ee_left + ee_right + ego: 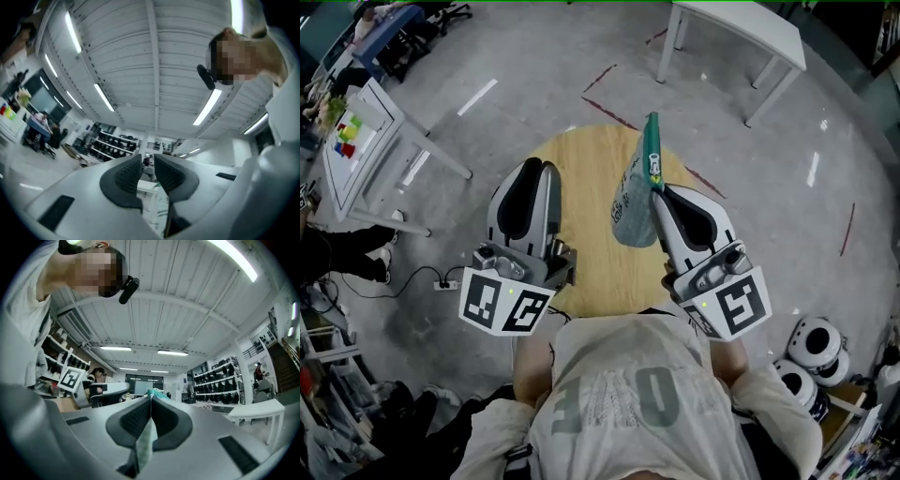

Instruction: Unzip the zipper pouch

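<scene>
Grey polished floor lies all round a round wooden table, and nothing rests on the bare wood you can see. The zipper pouch is in the air above it, hanging from your right gripper, whose jaws are clamped flat on the fabric near the teal top edge; the right gripper view shows the cloth pinched between the pads. Your left gripper is held apart from the pouch with its jaws nearly together, a thin gap between them and nothing in it. The main risk is that single hold. With only one edge pinched, a tug on the zipper would likely swing or twist the pouch instead of running the slider, and thin cloth could slide out of the pads. The left jaws also look too narrow to take the pull tab without widening first, and a miss could knock the hanging pouch aside. I cannot tell from here where the slider sits or whether the zipper is shut. Count: one pouch, two grippers, one wooden table, and two white tables, one at far right and one at left.
</scene>
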`<state>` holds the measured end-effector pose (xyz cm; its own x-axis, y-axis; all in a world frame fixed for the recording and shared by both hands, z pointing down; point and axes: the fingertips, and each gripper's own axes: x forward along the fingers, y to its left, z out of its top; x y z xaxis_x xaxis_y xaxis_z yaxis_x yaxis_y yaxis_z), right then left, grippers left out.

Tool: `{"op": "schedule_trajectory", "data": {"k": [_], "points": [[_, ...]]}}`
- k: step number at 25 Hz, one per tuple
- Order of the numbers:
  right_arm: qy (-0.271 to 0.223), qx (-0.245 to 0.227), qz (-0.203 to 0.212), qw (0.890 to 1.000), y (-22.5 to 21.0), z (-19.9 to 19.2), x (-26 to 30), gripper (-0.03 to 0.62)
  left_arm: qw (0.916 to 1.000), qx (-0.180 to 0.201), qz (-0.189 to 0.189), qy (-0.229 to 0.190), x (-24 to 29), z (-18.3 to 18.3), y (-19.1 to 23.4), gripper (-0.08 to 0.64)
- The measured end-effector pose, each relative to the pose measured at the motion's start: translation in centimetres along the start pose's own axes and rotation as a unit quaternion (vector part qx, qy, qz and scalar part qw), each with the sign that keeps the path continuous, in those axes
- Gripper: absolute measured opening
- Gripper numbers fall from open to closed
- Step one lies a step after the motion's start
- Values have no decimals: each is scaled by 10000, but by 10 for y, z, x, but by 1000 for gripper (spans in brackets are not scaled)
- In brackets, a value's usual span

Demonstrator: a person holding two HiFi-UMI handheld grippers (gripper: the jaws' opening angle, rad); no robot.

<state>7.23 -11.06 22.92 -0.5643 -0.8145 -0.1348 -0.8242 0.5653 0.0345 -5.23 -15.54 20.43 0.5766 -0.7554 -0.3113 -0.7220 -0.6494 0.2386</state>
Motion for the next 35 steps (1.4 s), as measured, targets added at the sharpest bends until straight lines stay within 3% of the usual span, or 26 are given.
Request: {"op": "schedule_trajectory", "data": {"k": [1, 3, 6, 9, 11, 17, 24, 31, 35], "points": [[-42, -137, 212, 9997, 4, 4, -1, 33, 9985, -303, -450, 18, 6, 5, -11, 79], [-130, -391, 661, 9970, 15, 12, -2, 34, 9859, -961, -1361, 141, 15, 12, -32, 150], [-120, -725, 1322, 9885, 30, 16, -6, 32, 9493, -1802, -2514, 559, 18, 11, -61, 190], [-44, -1008, 1729, 9798, 42, 15, -10, 33, 9169, -2288, -3107, 1022, 12, 3, -78, 215], [-19, -1151, 1881, 9754, 47, 16, -13, 32, 9087, -2450, -3182, 1138, 7, -1, -80, 215], [48, -1457, 2199, 9646, 65, 15, -19, 33, 9090, -2238, -3297, 1219, -4, -3, -82, 215], [151, -1631, 2461, 9553, 78, 11, -27, 32, 8879, -2338, -3672, 1486, -15, -7, -105, 213], [198, -1407, 2219, 9647, 70, 5, -22, 32, 8950, -2390, -3534, 1300, -19, -1, -102, 70], [216, -1326, 2186, 9665, 71, 4, -21, 33, 9025, -2141, -3444, 1454, -18, -7, -106, 61]]}}
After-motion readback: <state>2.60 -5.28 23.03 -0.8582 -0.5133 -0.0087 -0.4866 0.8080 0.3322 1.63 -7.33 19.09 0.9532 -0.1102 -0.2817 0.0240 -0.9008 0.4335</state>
